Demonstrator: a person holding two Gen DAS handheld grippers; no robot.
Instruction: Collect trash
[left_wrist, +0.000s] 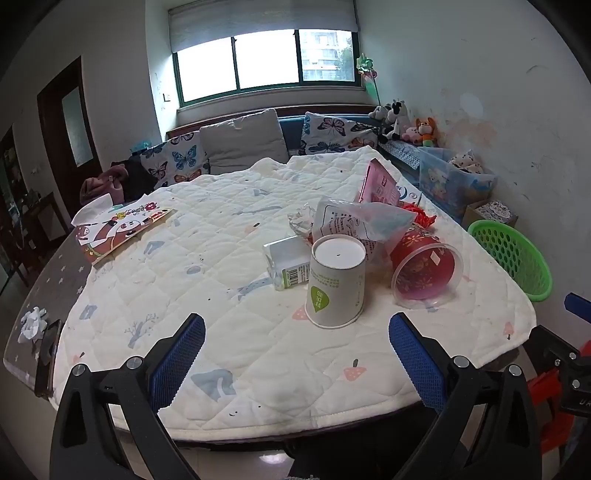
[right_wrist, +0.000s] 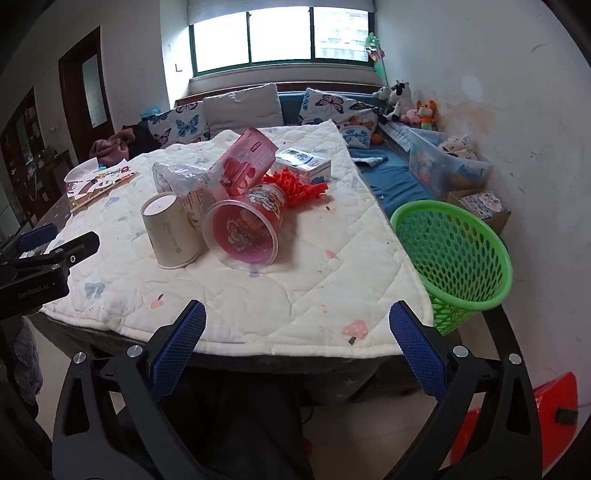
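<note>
1. Two grippers, both with fingers spread wide and holding nothing: the left gripper (left_wrist: 297, 338) sits at the bottom of the left wrist view, the right gripper (right_wrist: 297, 325) at the bottom of the right wrist view, each short of the quilted table (left_wrist: 221, 229).
2. One picture book (left_wrist: 122, 230) lies at centre left of the left view; whether it is trash I cannot tell.
3. One small carton (left_wrist: 288, 262) lies just left of the upturned paper cup (left_wrist: 338, 282). Both look light and easily crushed, so a gentle pinch across the cup's wall seems best.
4. One clear plastic bag (left_wrist: 354, 221) and one crumpled wad (left_wrist: 301, 219) sit behind the cup: soft and limp, best pinched at a fold.
5. One red plastic cup (left_wrist: 424, 271) lies on its side at centre right, likely slippery; its rim offers a hold.
6. One pink packet (right_wrist: 245, 162), one red shredded bundle (right_wrist: 295, 184) and one white box (right_wrist: 304, 162) lie further back.
7. One green basket (right_wrist: 454, 254) stands at the right, beside the table.
</note>
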